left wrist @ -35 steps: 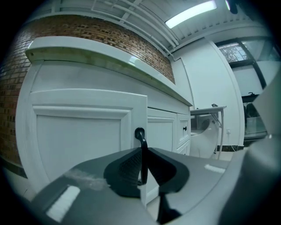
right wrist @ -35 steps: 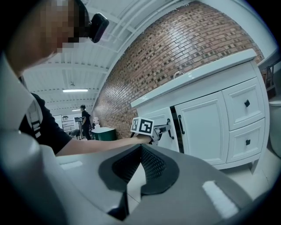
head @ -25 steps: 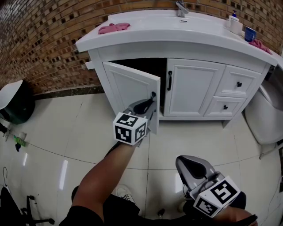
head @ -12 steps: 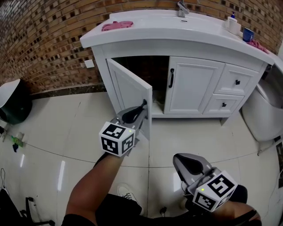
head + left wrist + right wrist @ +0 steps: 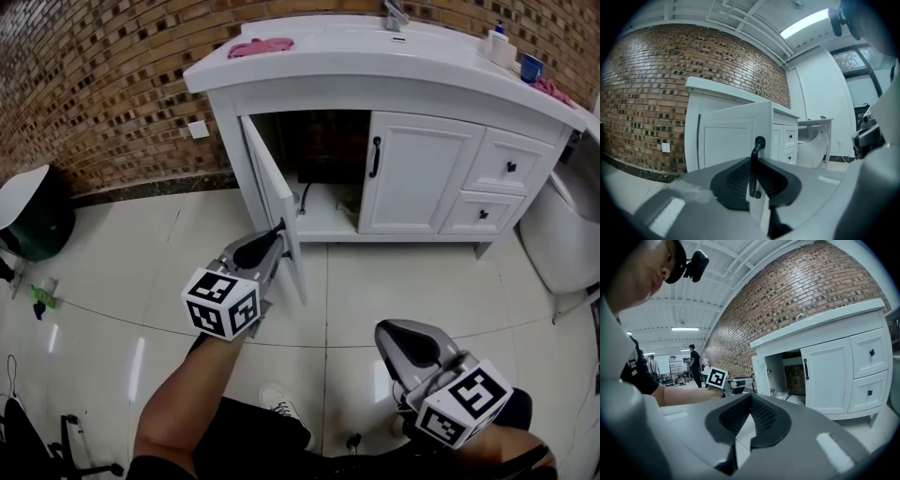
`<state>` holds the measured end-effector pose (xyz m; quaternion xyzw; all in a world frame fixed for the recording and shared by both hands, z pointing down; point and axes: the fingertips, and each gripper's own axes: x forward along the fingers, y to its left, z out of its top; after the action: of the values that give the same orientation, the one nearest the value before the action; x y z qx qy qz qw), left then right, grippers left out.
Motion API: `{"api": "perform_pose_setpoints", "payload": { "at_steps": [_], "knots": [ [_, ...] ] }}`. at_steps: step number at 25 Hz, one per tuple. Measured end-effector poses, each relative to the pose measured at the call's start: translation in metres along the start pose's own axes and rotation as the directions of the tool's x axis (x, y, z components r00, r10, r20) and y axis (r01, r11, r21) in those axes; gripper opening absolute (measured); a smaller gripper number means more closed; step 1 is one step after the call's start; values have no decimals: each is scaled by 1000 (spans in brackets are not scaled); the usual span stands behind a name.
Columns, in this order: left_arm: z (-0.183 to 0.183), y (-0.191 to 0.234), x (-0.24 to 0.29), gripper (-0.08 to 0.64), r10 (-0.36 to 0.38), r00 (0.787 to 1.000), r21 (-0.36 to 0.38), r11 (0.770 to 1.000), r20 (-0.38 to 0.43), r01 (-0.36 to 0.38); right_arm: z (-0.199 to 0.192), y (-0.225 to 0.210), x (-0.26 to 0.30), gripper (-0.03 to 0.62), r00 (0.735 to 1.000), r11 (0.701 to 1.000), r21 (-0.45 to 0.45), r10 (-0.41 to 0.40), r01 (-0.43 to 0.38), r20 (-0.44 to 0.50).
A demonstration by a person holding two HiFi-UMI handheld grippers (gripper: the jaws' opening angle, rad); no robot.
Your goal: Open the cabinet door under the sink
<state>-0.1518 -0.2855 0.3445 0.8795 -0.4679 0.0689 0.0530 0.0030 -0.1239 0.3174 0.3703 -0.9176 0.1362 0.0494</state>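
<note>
- Head view. White cabinet [image 5: 422,169] under a sink [image 5: 328,64], set against a brick wall [image 5: 94,84] on a pale tiled floor [image 5: 112,262].
- Door [image 5: 272,183], left one of the cabinet: swung well out from its frame, nearly edge-on to the camera, with the dark compartment behind it exposed.
- Second door [image 5: 417,173]: closed, beside two closed drawers [image 5: 511,167].
- Pink cloth [image 5: 261,46]: lies on the left end of the sink's top.
- Left tool [image 5: 278,230]: at the free edge of the open door, arm stretched toward it.
- Right tool [image 5: 398,337]: low over the floor, well apart from the cabinet.
- Left gripper view. Black handle [image 5: 753,164] of the door [image 5: 726,136] stands upright between the jaws. The jaws have just been closing and the pads press on it from both sides.
- The door's outer face fills the middle of the view, with the drawers [image 5: 789,137] behind it.
- Right gripper view. Right tool [image 5: 750,397]: jaws together at the tips, with nothing between them.
- It faces the cabinet [image 5: 825,376], with the open compartment [image 5: 792,376] just left of the closed door.
- Marker cube [image 5: 716,377] of the left tool: visible at left, on the person's outstretched arm.
</note>
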Motion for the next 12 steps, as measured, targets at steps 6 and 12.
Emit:
{"api": "perform_pose_setpoints", "payload": {
  "at_steps": [6, 12],
  "knots": [
    [-3, 14, -17, 28, 37, 999, -9, 999, 0, -37, -1, 11, 4, 8, 1000, 1000, -18, 5, -5, -1],
    [-4, 32, -34, 26, 76, 997, -1, 997, -13, -76, 1, 13, 4, 8, 1000, 1000, -30, 3, -3, 1]
  ]
}}
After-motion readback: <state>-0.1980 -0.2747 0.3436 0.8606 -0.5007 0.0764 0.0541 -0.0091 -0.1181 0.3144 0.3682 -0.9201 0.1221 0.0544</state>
